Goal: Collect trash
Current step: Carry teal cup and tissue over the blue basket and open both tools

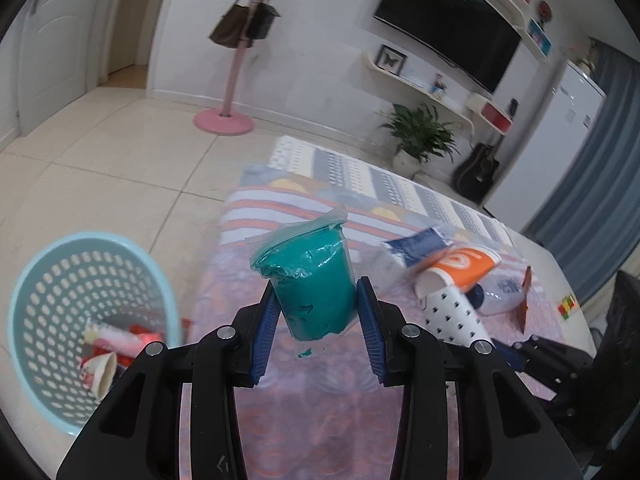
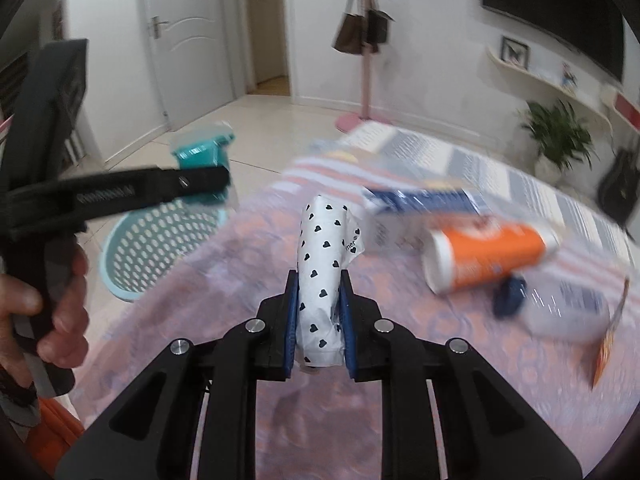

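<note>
My left gripper [image 1: 318, 312] is shut on a teal putty lump in a clear plastic bag [image 1: 314, 280], held above the table's left edge. The light-blue perforated trash basket [image 1: 86, 320] stands on the floor to its left, holding crumpled cups and wrappers. My right gripper [image 2: 320, 312] is shut on a crushed white paper cup with black hearts [image 2: 324, 264], held over the table. In the right wrist view the left gripper [image 2: 200, 180] holds the teal bag [image 2: 200, 152] above the basket [image 2: 160, 248].
On the patterned tablecloth [image 1: 320, 400] lie an orange-and-white cup [image 1: 460, 268], a blue-and-white packet [image 1: 420, 244], a white bottle with a blue cap [image 1: 500, 296] and a brown wrapper [image 1: 526, 300]. A pink coat stand [image 1: 228, 112] and a potted plant [image 1: 420, 136] stand beyond.
</note>
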Tool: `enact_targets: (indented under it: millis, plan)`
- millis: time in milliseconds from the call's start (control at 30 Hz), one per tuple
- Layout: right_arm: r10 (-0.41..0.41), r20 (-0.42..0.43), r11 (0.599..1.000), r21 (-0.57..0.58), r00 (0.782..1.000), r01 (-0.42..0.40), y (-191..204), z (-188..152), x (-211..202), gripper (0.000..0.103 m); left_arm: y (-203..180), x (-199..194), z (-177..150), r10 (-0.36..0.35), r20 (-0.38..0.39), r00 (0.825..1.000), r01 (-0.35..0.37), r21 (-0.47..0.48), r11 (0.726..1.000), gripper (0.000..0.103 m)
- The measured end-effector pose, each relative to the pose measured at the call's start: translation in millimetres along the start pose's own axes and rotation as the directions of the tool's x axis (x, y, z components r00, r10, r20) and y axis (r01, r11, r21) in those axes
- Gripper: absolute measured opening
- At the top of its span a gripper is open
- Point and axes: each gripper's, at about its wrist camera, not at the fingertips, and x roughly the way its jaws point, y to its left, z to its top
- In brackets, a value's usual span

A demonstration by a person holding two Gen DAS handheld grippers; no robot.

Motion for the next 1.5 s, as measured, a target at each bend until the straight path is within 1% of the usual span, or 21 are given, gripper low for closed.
enact_targets:
  millis: [200, 300, 433, 500, 667, 800, 900, 1033, 1100, 1133, 1267, 1333, 1433, 1500]
  plan:
    - [0.056, 0.015, 0.995, -0.086, 0.998, -0.055, 45.4, 28.0, 13.9, 0.016, 41.8, -23.9, 5.0, 0.055, 0.039, 0.998, -0.053, -0.045, 0.998, 0.037]
    - [0.087, 0.02, 0.989, -0.125, 0.996, -0.084, 69.8, 40.4, 21.8, 0.016, 68.5, -37.4, 6.7, 0.083, 0.056, 0.995, -0.078, -0.089, 0.993, 0.037]
    - [0.12, 0.023, 0.98, -0.162, 0.993, -0.114, 96.4, 54.2, 32.0, 0.016, 100.9, -47.1, 4.8, 0.123, 0.055, 0.991, -0.114, -0.14, 0.984, 0.037]
    - [0.14, 0.016, 0.976, -0.17, 0.99, -0.135, 109.4, 61.4, 40.3, 0.016, 118.9, -48.0, 2.1, 0.142, 0.04, 0.989, -0.134, -0.17, 0.976, 0.037]
    - [0.187, -0.015, 0.969, -0.159, 0.982, -0.186, 140.8, 76.1, 67.9, 0.016, 162.8, -47.4, -6.6, 0.178, -0.014, 0.984, -0.175, -0.265, 0.948, 0.037]
    - [0.208, -0.049, 0.967, -0.14, 0.977, -0.213, 156.9, 80.9, 91.4, 0.016, 185.9, -42.3, -12.1, 0.205, -0.075, 0.976, -0.219, -0.308, 0.926, 0.037]
    - [0.211, -0.073, 0.966, -0.135, 0.975, -0.219, 168.0, 81.5, 106.9, 0.016, 200.8, -32.4, -18.2, 0.216, -0.141, 0.966, -0.252, -0.338, 0.907, 0.037]
    - [0.22, -0.113, 0.965, -0.122, 0.969, -0.233, 177.4, 77.2, 124.8, 0.016, 223.8, -16.6, -28.6, 0.216, -0.215, 0.952, -0.285, -0.375, 0.882, 0.037]
    - [0.222, -0.136, 0.965, -0.113, 0.966, -0.238, 182.4, 75.4, 133.7, 0.016, 235.0, -10.3, -35.1, 0.189, -0.238, 0.953, -0.275, -0.409, 0.87, 0.037]
    - [0.221, -0.151, 0.966, -0.104, 0.963, -0.238, 183.8, 74.6, 140.5, 0.016, 243.0, -6.0, -39.7, 0.165, -0.255, 0.953, -0.266, -0.437, 0.859, 0.037]
    - [0.226, -0.201, 0.968, -0.06, 0.953, -0.243, 185.1, 70.6, 163.0, 0.016, 260.4, 0.4, -51.8, 0.137, -0.288, 0.948, -0.269, -0.491, 0.829, 0.037]
    - [0.238, -0.224, 0.967, -0.031, 0.945, -0.251, 184.7, 69.0, 173.6, 0.016, 263.6, 1.8, -55.6, 0.122, -0.296, 0.947, -0.263, -0.504, 0.822, 0.038]
    - [0.251, -0.243, 0.966, -0.005, 0.937, -0.26, 185.0, 67.8, 184.2, 0.016, 265.8, 4.0, -58.6, 0.12, -0.306, 0.944, -0.269, -0.51, 0.817, 0.048]
    - [0.257, -0.257, 0.963, -0.009, 0.931, -0.269, 189.5, 67.6, 190.1, 0.017, 266.3, 1.8, -58.7, 0.132, -0.311, 0.941, -0.281, -0.505, 0.816, 0.051]
